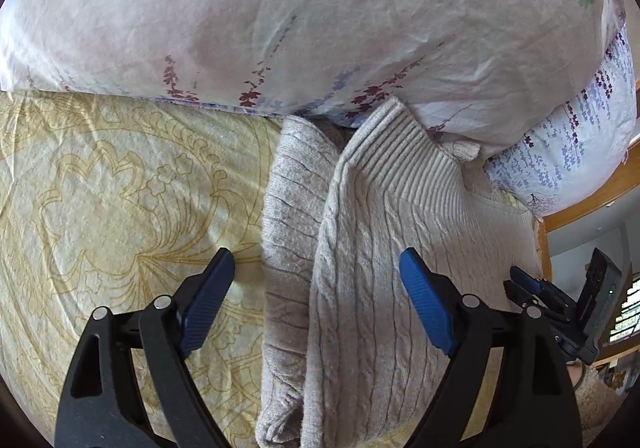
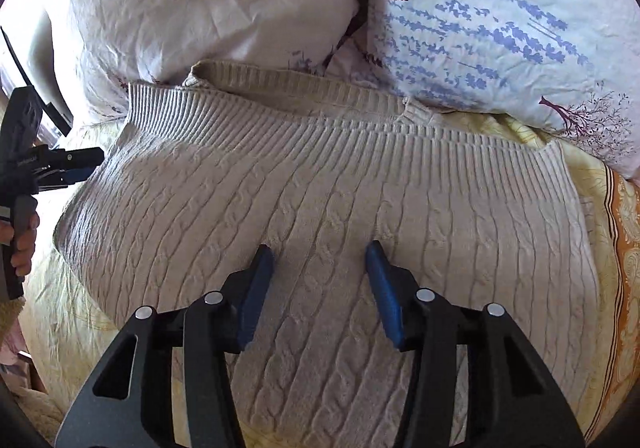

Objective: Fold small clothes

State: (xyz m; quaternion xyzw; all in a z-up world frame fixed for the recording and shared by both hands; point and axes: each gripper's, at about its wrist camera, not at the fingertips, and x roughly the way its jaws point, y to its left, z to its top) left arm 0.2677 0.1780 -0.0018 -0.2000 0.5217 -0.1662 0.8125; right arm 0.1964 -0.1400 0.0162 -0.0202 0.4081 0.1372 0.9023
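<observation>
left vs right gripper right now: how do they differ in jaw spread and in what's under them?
Spread: the left gripper stands wide open; the right gripper is open more narrowly.
Position: the left straddles the folded edge of the beige cable-knit sweater, one finger over the yellow patterned bedsheet; the right sits fully over the sweater's body.
Shared: both have blue pads, point down at the bed, and hold nothing.
</observation>
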